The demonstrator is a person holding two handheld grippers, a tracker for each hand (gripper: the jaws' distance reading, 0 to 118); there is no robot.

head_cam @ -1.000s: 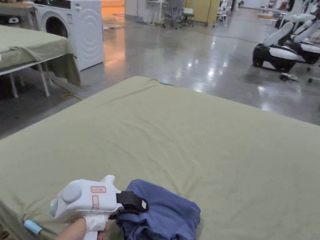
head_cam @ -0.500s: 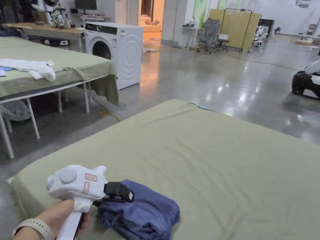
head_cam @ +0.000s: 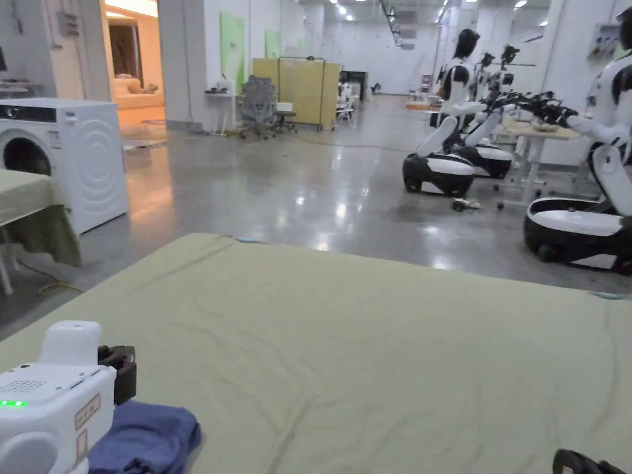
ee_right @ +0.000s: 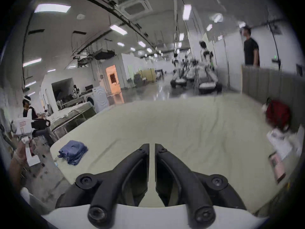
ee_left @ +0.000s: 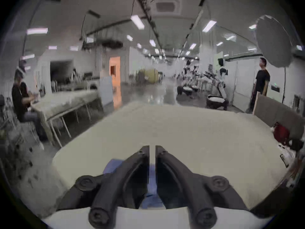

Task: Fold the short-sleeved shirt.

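The left gripper point(ee_left: 152, 150) is hanging just above the shirt point(ee_left: 113, 164), with its jaws almost together and only a thin slit between them. Nothing is sitting in that slit; the blue cloth is showing below and behind the jaws, so this gripper is clenched on nothing. In the right gripper view the same left gripper point(ee_right: 42, 123) is standing up and away from the shirt point(ee_right: 73, 151), with a hand point(ee_right: 19, 155) holding its handle. In the head view the left gripper point(head_cam: 117, 370) is rising just beside the shirt point(head_cam: 145, 441).

The right gripper point(ee_right: 151, 147) is staying well apart from the shirt, over bare cover, with its jaws also nearly closed and gripping nothing.

The shirt is lying as a small, thick blue bundle near the corner of the table point(ee_right: 181, 125), with several layers stacked at its edge. It is looking folded or at least gathered, though I cannot tell how tidy the folds are. My judgement is that the folding is mostly done or finished, since neither gripper is touching the cloth. What may be left is only a little smoothing.

Beyond the shirt, the green cover is stretching wide and wrinkled. Further off, a washing machine point(head_cam: 68, 154) and some white robots point(head_cam: 444, 154) are standing on the shiny floor.
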